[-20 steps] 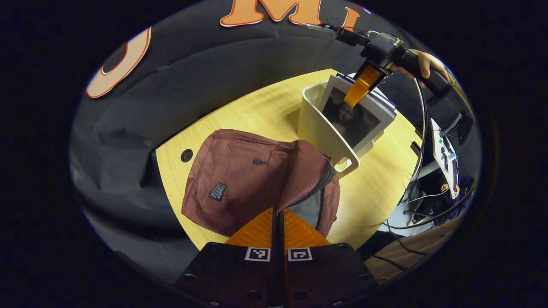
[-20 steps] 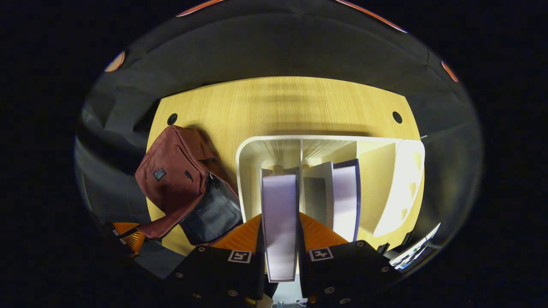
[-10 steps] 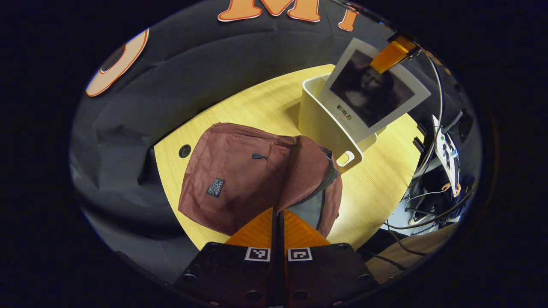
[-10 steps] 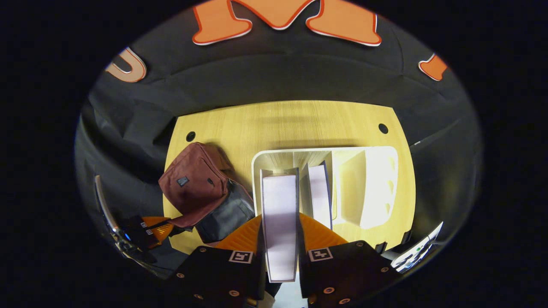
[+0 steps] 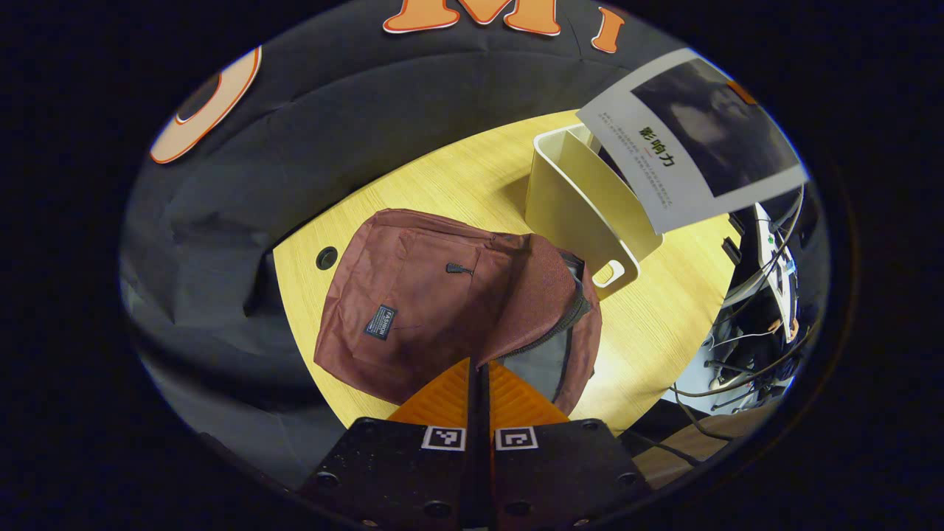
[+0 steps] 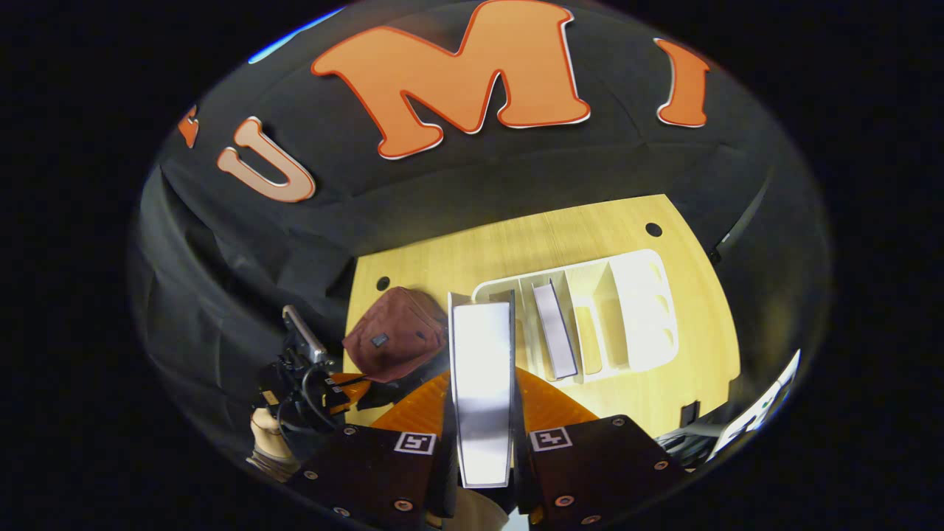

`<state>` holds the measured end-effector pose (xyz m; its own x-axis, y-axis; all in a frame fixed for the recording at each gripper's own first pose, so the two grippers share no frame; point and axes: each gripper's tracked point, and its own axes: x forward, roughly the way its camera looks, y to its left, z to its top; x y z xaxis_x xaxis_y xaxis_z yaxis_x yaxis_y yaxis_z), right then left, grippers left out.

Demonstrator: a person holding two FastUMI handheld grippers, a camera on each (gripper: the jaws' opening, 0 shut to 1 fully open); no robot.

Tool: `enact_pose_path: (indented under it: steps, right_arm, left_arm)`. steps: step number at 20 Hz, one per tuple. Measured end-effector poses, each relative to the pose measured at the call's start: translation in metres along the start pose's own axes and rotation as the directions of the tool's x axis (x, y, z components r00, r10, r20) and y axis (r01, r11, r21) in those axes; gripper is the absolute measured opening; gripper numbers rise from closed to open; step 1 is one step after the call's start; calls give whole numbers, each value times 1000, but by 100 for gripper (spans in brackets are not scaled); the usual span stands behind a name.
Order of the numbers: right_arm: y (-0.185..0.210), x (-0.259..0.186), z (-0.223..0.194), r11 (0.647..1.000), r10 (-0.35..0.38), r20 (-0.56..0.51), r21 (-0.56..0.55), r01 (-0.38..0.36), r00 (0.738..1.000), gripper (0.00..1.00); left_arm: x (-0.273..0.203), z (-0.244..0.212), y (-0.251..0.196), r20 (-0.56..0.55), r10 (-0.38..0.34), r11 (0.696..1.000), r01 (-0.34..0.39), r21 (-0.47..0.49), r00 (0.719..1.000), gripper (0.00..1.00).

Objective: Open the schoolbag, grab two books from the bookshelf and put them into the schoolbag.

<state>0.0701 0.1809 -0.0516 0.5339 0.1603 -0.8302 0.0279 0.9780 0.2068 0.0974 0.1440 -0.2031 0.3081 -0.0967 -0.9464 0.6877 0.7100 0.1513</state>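
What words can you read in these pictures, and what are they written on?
"影响力": on the grey-and-white cover of the paperback book lifted up near the white plastic bookshelf.
The small lines of print beside that title: too small to read.
The dark patch on the maroon fabric schoolbag: its print is too small to read for sure.

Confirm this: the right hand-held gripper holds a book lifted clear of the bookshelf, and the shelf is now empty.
Not quite. The right hand-held gripper does hold a book lifted clear of the bookshelf, but the shelf is not empty: the right gripper view shows a second book standing in it.
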Motion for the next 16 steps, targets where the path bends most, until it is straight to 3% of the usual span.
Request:
enact_pose_path:
  steps: [2,6,10,14,16]
  right_arm:
    - [-2,-2,-34,992,75,10,103,-75,997,32]
    - [-6,33,-97,932,192,20,308,-188,981,31]
    - [-2,73,-140,836,283,64,472,-279,957,31]
    - [10,124,-165,752,321,94,580,-314,942,31]
    - [17,150,-165,737,311,117,597,-317,943,31]
  left_arm:
    - [-4,1,0,9,8,1000,-8,4,1000,1]
    - [-8,5,-1,20,21,1000,-22,13,1000,1]
    - [-10,7,-8,20,17,1000,-18,18,1000,1]
    - [-21,10,-11,32,23,1000,-24,10,999,1]
    - [-25,12,-15,42,29,999,-29,15,999,1]
